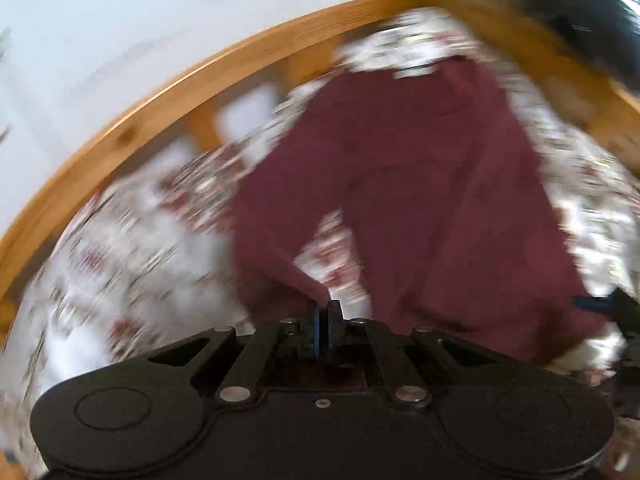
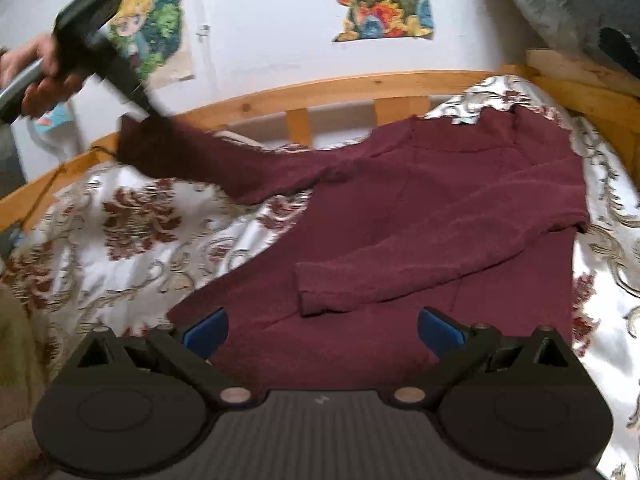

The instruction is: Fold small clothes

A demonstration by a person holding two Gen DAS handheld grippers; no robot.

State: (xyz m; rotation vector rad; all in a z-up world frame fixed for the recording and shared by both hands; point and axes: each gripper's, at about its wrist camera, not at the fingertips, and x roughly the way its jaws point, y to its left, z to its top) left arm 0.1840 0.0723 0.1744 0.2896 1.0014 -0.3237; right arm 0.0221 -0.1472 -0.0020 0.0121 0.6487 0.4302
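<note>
A maroon long-sleeved top (image 2: 420,208) lies spread on a floral bedspread (image 2: 132,236). One sleeve is folded across its body, cuff (image 2: 320,292) toward me. The other sleeve (image 2: 224,160) is lifted off the bed to the left, stretched taut. My left gripper (image 2: 140,114) is shut on that sleeve's cuff; in the blurred left wrist view the left gripper (image 1: 322,308) pinches maroon cloth (image 1: 420,184) between closed pads. My right gripper (image 2: 322,328) hovers open over the top's hem, blue pads (image 2: 206,330) wide apart with nothing pressed between them.
A wooden bed rail (image 2: 320,88) runs behind the bedspread, with a white wall and colourful cartoon pictures (image 2: 376,0) above. A person's hand (image 2: 36,76) holds the left gripper's handle. A dark bundle (image 2: 580,4) sits at the upper right.
</note>
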